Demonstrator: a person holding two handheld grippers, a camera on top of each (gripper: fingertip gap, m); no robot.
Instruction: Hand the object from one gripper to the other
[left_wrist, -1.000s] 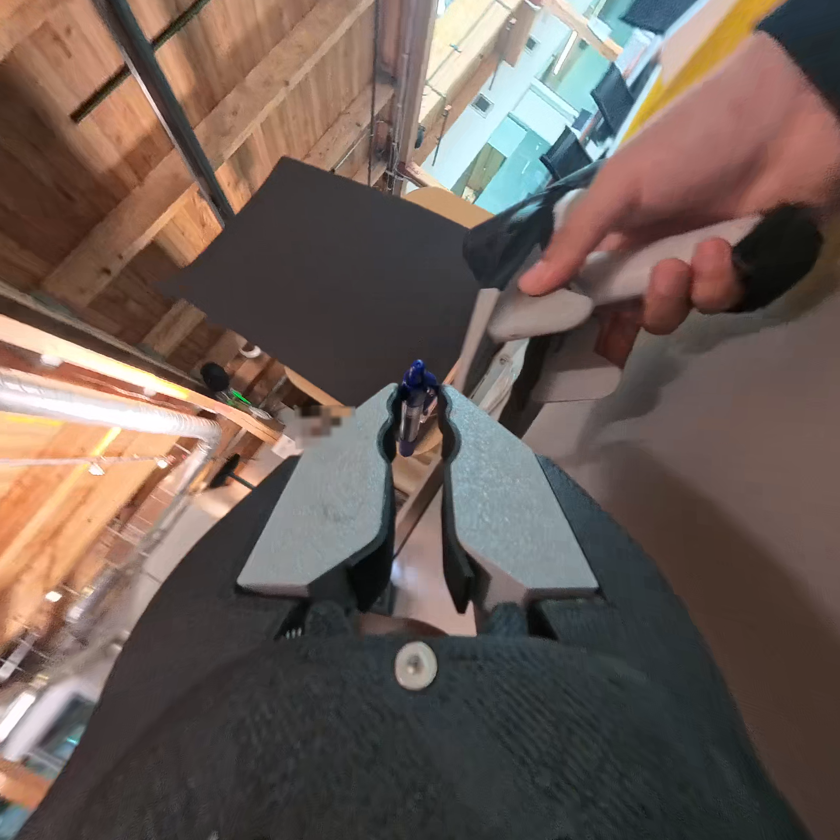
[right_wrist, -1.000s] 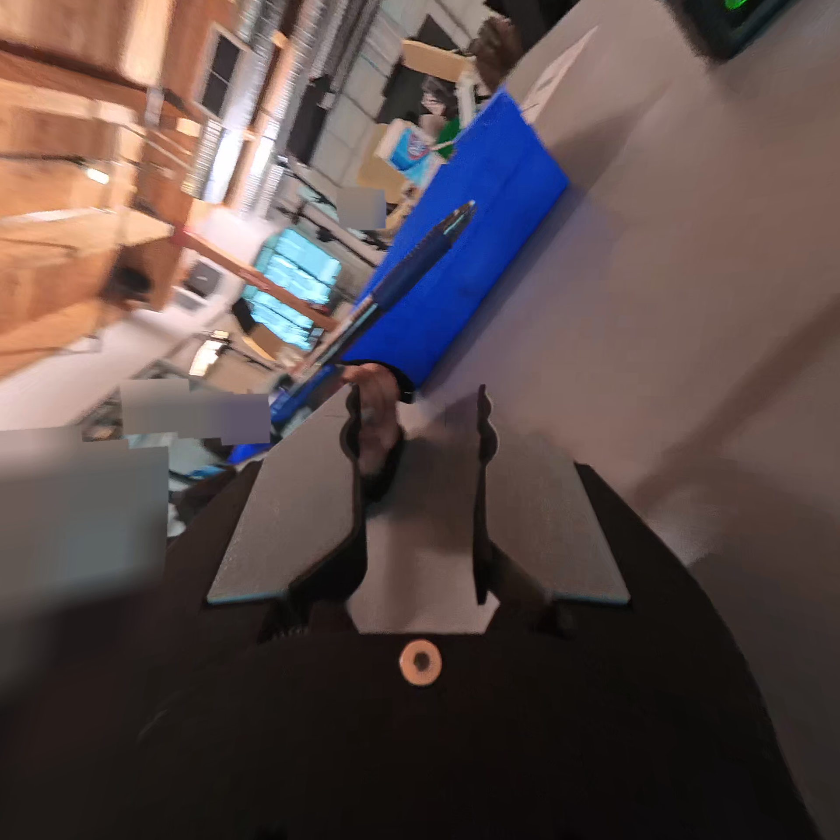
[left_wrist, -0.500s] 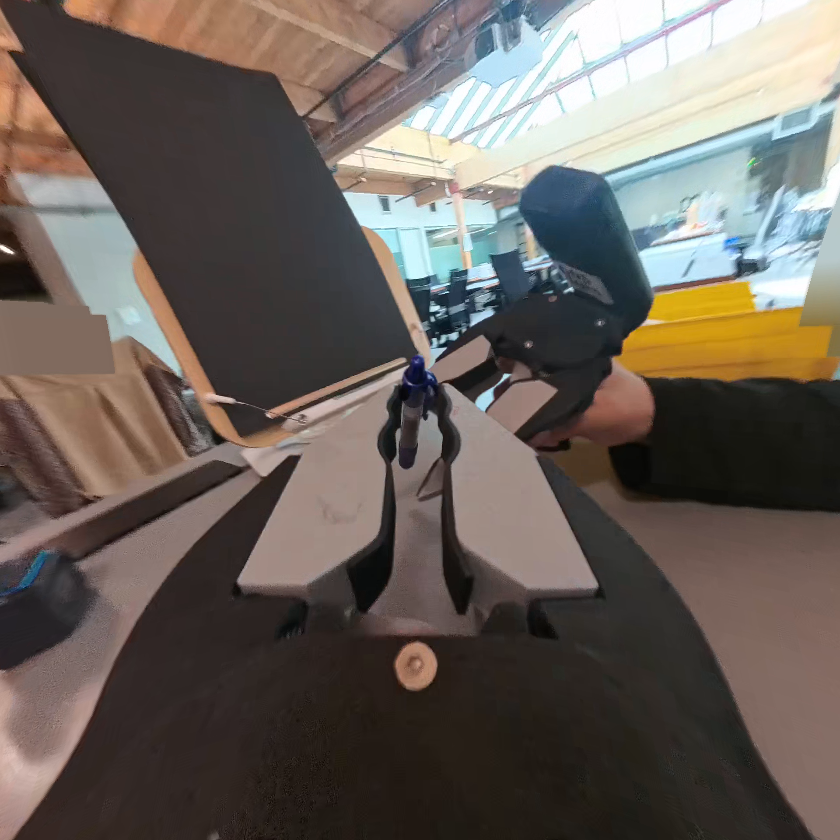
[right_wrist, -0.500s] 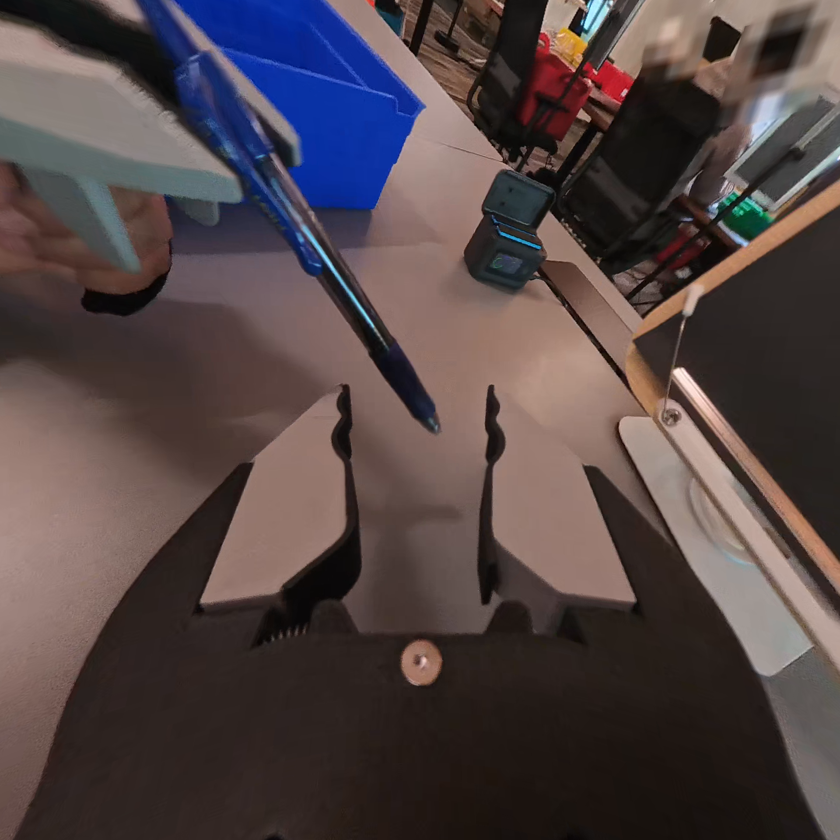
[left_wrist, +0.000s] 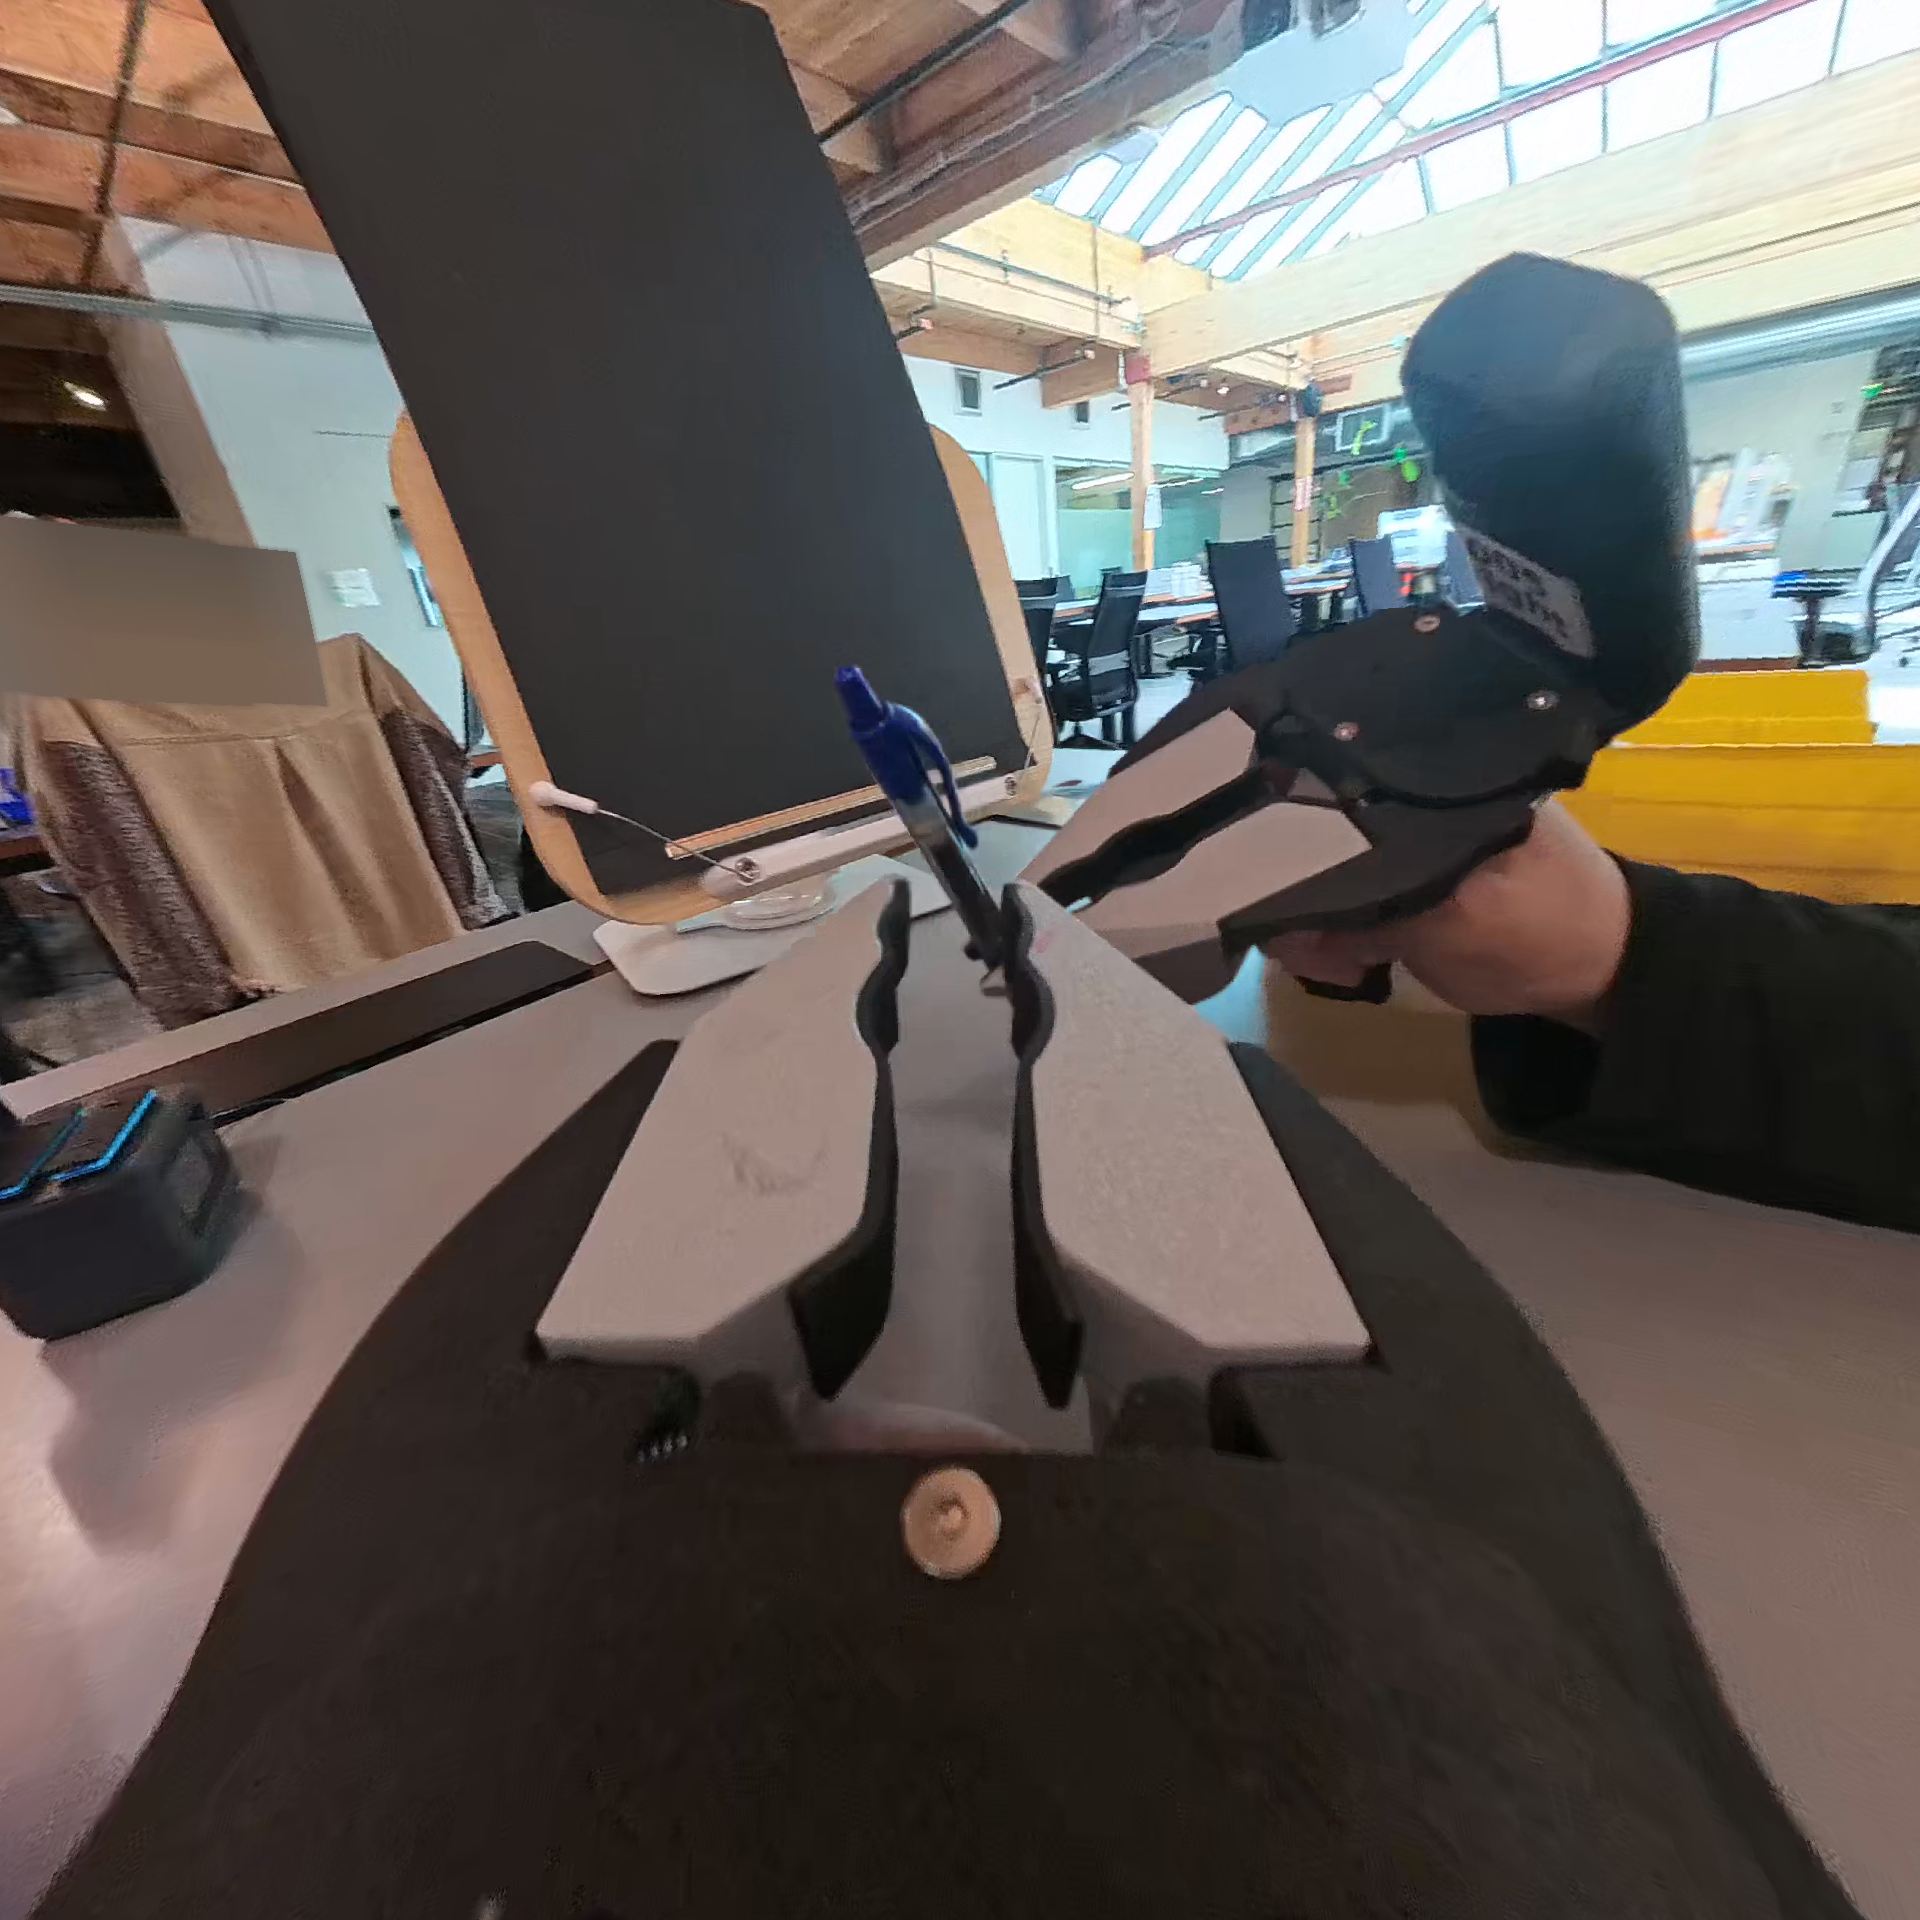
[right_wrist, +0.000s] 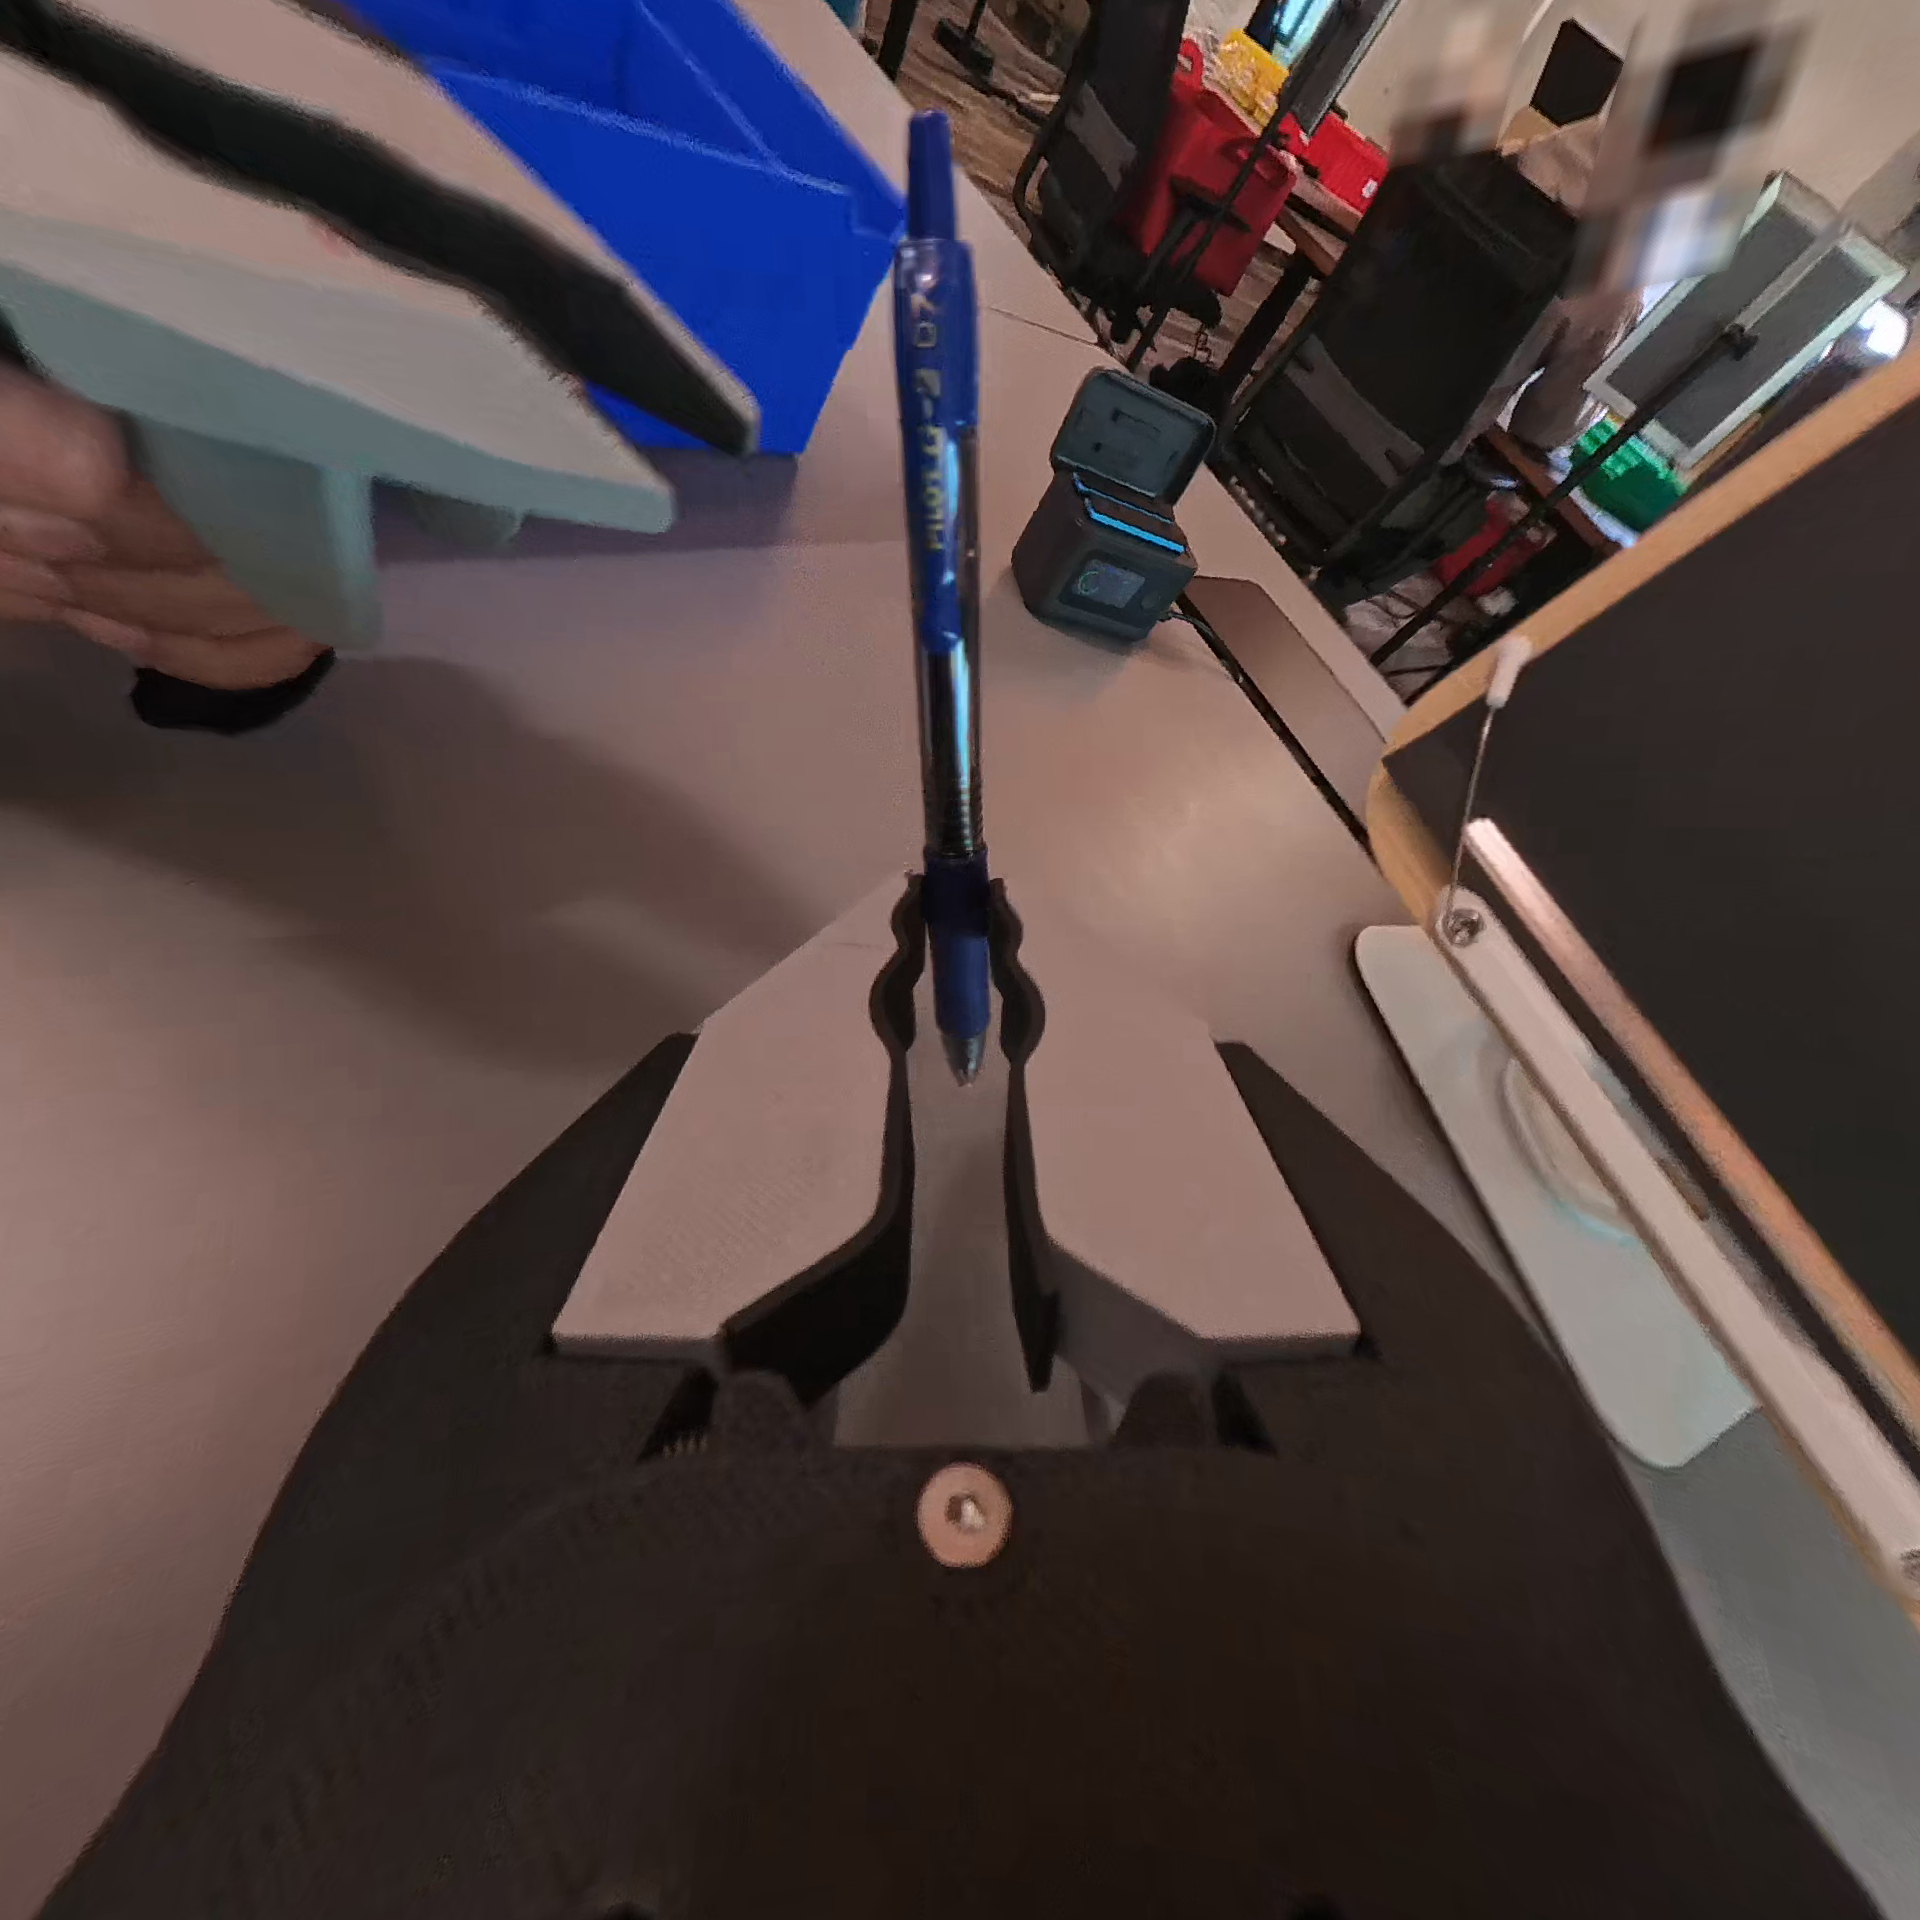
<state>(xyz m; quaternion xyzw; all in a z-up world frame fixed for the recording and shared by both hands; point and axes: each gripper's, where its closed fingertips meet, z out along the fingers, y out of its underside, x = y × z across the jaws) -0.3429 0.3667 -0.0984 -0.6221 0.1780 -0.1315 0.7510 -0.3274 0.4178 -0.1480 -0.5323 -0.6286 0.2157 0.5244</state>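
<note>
A blue click pen (right_wrist: 940, 499) stands upright above the grey table (right_wrist: 520, 935). My right gripper (right_wrist: 954, 899) is shut on its rubber grip, just above the tip. In the left wrist view the pen (left_wrist: 899, 743) leans left, just past my left gripper (left_wrist: 954, 904), whose jaws stand apart and hold nothing. The right gripper (left_wrist: 1039, 888) reaches in there from the right, held by a hand in a black sleeve. In the right wrist view the left gripper (right_wrist: 707, 473) hangs at upper left, clear of the pen.
A blue bin (right_wrist: 727, 208) stands at the far side. A small black device (right_wrist: 1122, 499) sits mid-table, and also shows in the left wrist view (left_wrist: 104, 1205). A black board on a white stand (left_wrist: 644, 416) rises at the table's edge. Yellow bins (left_wrist: 1745, 758) are behind. Left tips to right tips: about 8 cm.
The left gripper held the pen and brought it between the open right jaws. The right gripper has closed on the pen's tip end, and the left jaws have opened and let go.
</note>
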